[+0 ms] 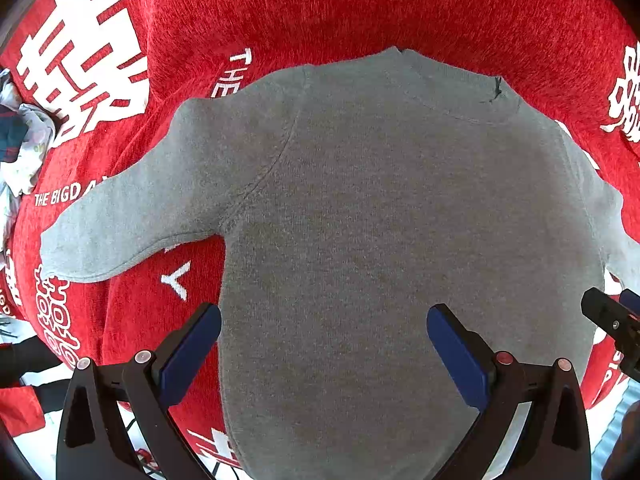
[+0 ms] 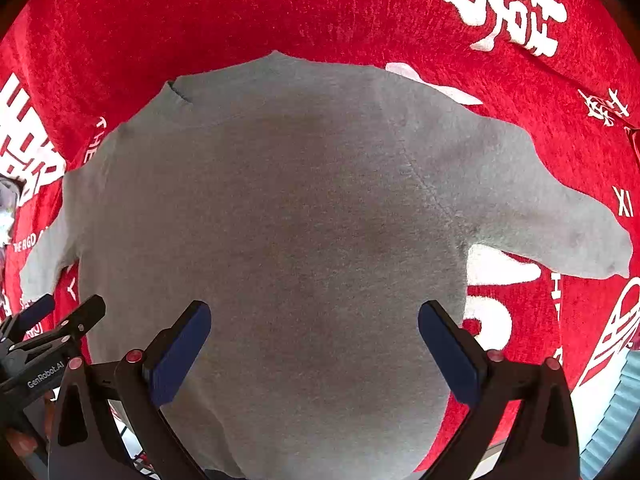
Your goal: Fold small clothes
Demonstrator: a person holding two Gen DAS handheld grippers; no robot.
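Observation:
A small grey long-sleeved sweater (image 1: 380,208) lies flat on a red cloth, collar away from me, both sleeves spread out to the sides. It also fills the right wrist view (image 2: 280,220). My left gripper (image 1: 324,344) is open and empty, above the sweater's lower left part, its left finger over the red cloth. My right gripper (image 2: 314,344) is open and empty, above the sweater's lower right part. Each gripper shows at the edge of the other's view: the right one (image 1: 612,320), the left one (image 2: 60,328).
The red cloth (image 1: 360,8) with white lettering covers the surface all around. A pile of other small clothes (image 1: 20,144) lies at the far left. A light blue ribbed surface (image 2: 616,408) shows at the lower right.

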